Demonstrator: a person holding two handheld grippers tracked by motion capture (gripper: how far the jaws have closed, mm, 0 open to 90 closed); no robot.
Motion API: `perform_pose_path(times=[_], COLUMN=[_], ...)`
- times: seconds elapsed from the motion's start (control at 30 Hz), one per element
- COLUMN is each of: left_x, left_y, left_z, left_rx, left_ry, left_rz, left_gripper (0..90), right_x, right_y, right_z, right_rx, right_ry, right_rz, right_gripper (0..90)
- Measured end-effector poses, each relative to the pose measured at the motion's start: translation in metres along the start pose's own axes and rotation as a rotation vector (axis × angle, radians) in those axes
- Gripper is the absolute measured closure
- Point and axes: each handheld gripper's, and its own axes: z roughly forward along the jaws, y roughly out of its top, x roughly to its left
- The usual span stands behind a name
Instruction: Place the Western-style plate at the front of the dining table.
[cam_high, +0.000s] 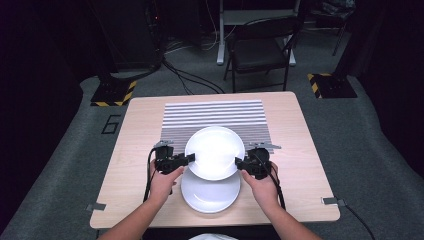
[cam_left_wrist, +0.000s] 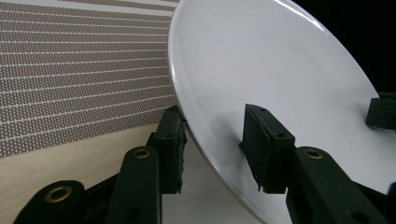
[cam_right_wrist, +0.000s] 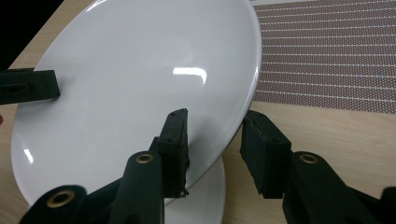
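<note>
- We are holding a white upper plate (cam_high: 215, 151) between the two tools, with the left hand-held gripper (cam_high: 186, 159) pinching its rim on one side and the right hand-held gripper (cam_high: 240, 162) pinching the opposite side.
- In the left gripper view, the left hand-held gripper (cam_left_wrist: 219, 140) is closing narrowly on the upper plate (cam_left_wrist: 280, 84), one jaw under the rim and one on the eating face.
- In the right gripper view, the right hand-held gripper (cam_right_wrist: 215, 140) is doing the same, its jaws straddling the edge of the upper plate (cam_right_wrist: 140, 79).
- The upper plate is hanging between the two hand-held grippers, above a lower plate (cam_high: 210, 192) that is lying on the worktop (cam_high: 135, 130) just nearer to us than the jaws.
- A striped mat (cam_high: 215, 116) is lying just beyond the jaws, and we judge it to be the likely place for setting the plate down.
- To do this step well, we are keeping both hands level and moving them together, so the plate is not twisting in either grip.
- We are holding the pinch steady, since a smooth glazed rim is likely to slip if one side loosens.
- We are clearing the lower plate fully before travelling outward, then lowering flat.
</note>
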Motion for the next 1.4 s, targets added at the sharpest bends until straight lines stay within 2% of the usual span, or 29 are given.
perform_pose_path(times=[0.23, 0.67, 0.9, 1.1, 1.4], left_x=[0.004, 0.005, 0.008, 0.011, 0.017], left_y=[0.007, 0.021, 0.023, 0.027, 0.03], left_z=[0.0, 0.001, 0.003, 0.005, 0.01], left_rx=[-0.006, -0.026, -0.028, -0.029, -0.04], left_ry=[0.019, 0.028, 0.023, 0.028, 0.036], left_rz=[-0.009, -0.007, -0.023, -0.018, -0.034], left_gripper=[59.4, 59.7, 59.8, 59.9, 60.2], right_x=[0.002, 0.004, 0.003, 0.003, 0.003], right_y=[0.004, 0.017, 0.021, 0.026, 0.031], right_z=[0.006, 0.009, 0.011, 0.015, 0.024], right_rx=[0.001, -0.015, -0.015, -0.016, -0.015], right_ry=[0.008, 0.009, 0.01, 0.01, 0.001], right_rz=[0.002, 0.001, -0.005, 0.0, -0.019], right_gripper=[61.6, 61.6, 61.5, 61.6, 61.5])
